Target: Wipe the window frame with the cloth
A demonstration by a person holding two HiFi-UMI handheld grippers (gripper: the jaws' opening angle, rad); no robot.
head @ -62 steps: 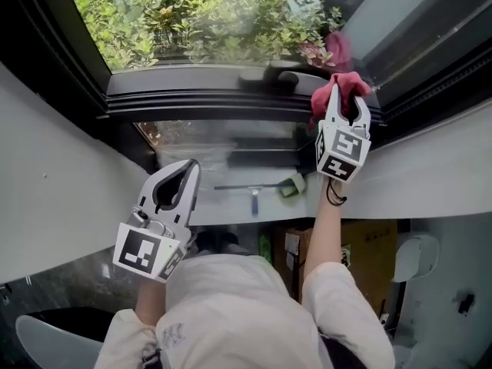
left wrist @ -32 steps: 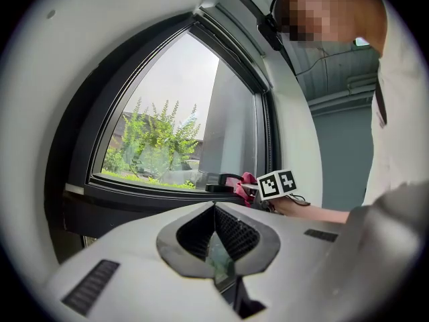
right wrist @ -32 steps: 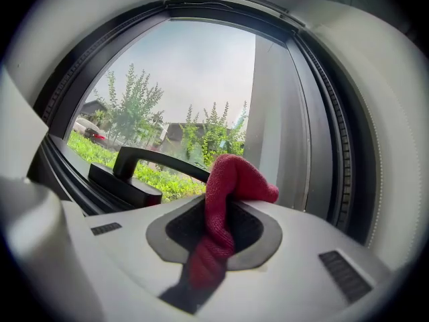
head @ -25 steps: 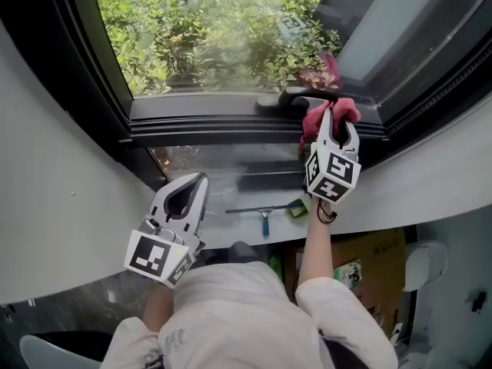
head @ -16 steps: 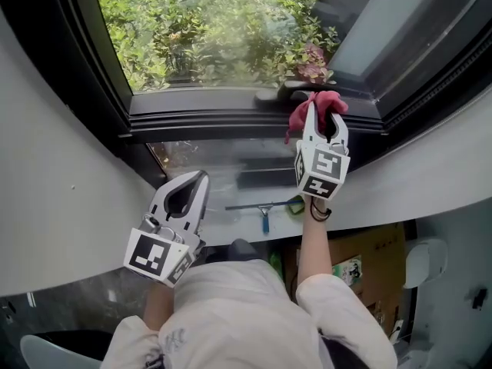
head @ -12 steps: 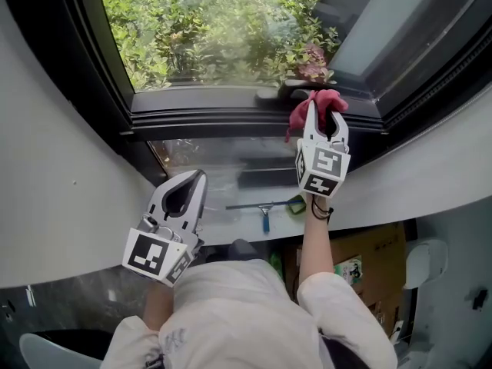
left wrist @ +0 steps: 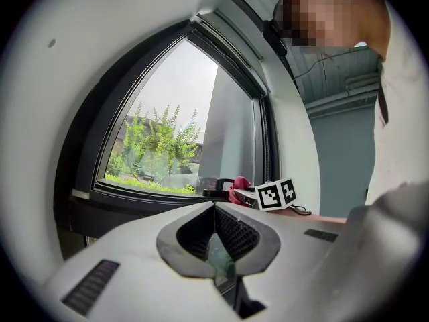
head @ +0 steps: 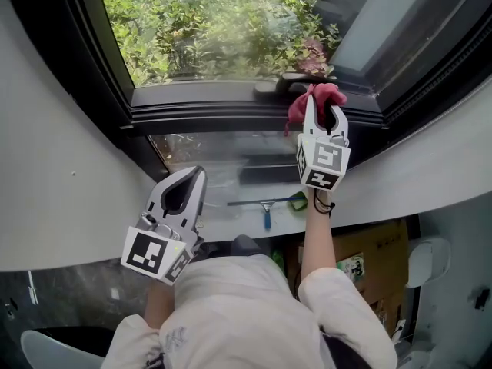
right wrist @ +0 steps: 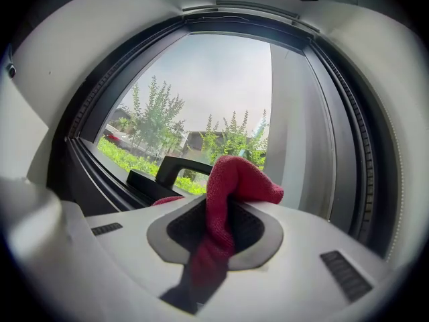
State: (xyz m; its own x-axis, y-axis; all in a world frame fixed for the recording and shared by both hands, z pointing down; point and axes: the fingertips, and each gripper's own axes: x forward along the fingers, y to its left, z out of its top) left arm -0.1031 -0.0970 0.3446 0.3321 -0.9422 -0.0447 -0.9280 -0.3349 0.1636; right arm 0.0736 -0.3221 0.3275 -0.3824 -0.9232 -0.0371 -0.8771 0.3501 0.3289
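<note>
Left claw [head: 192, 177] hangs low, well short of the window, jaws closed tip to tip with nothing between them. I judge it is parked there because this wipe needs only one tool, and held back it cannot knock the glass.

Beyond it runs the dark lower rail of the window frame [head: 200, 115], the part being cleaned. Below the rail a squeegee [head: 265, 206] lies flat on the pale ledge [head: 231, 218], apart from both claws and playing no part in the work.

Further right, a black handle [head: 278, 84] sits on the rail. Just beside it the right claw [head: 321, 111] reaches up with its jaws clamped on the red cloth [head: 317, 97]. The cloth is bunched so that a loose fold stands proud of the tips and another end trails back through the jaws. That way soft fabric, not hard plastic, appears to meet the frame. The grip looks firm enough for rubbing along the rail, though the handle will likely need working around.
</note>
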